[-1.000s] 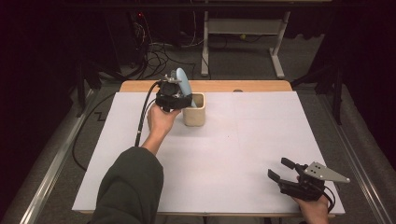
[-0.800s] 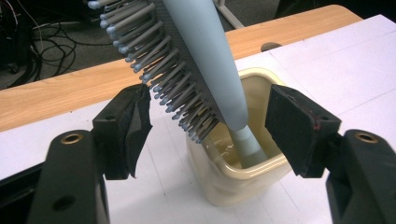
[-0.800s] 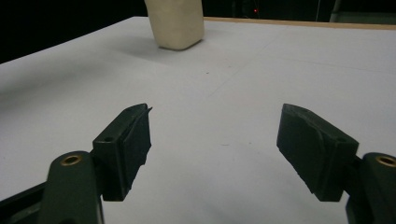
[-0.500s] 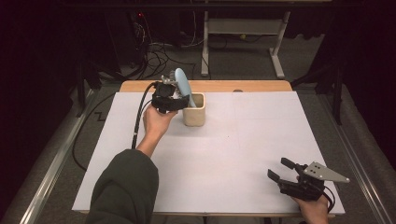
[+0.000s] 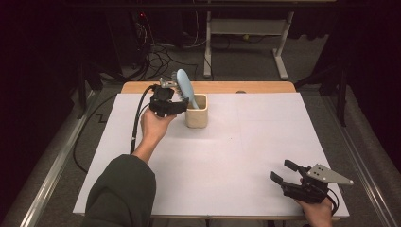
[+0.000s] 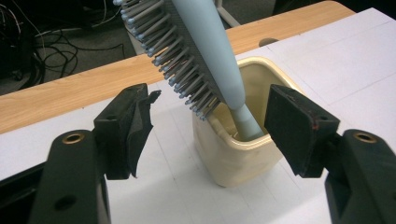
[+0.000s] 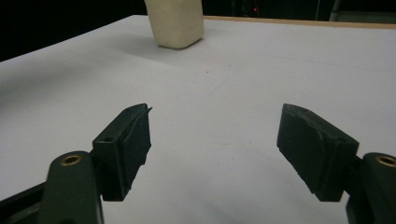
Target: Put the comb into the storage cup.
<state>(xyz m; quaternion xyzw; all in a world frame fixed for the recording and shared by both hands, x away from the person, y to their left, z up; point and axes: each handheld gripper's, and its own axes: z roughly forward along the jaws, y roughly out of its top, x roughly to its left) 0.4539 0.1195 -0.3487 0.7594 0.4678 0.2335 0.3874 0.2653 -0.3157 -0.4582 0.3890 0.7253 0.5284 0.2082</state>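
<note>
Brush (image 6: 201, 56) now stands handle-down in cup (image 6: 233, 154); left gripper (image 6: 210, 135) open, released, backing toward 8 o'clock; placement looks done.

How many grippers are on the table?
2: the left gripper is beside the cream cup holding the blue brush; the right gripper is at the table's near right corner.

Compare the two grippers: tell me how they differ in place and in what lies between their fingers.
The left gripper sits at the table's far side by the cream cup; the right gripper rests at the near right corner. The left one has the blue hairbrush between its fingers, untouched; the right one has bare table. Both are open.
</note>
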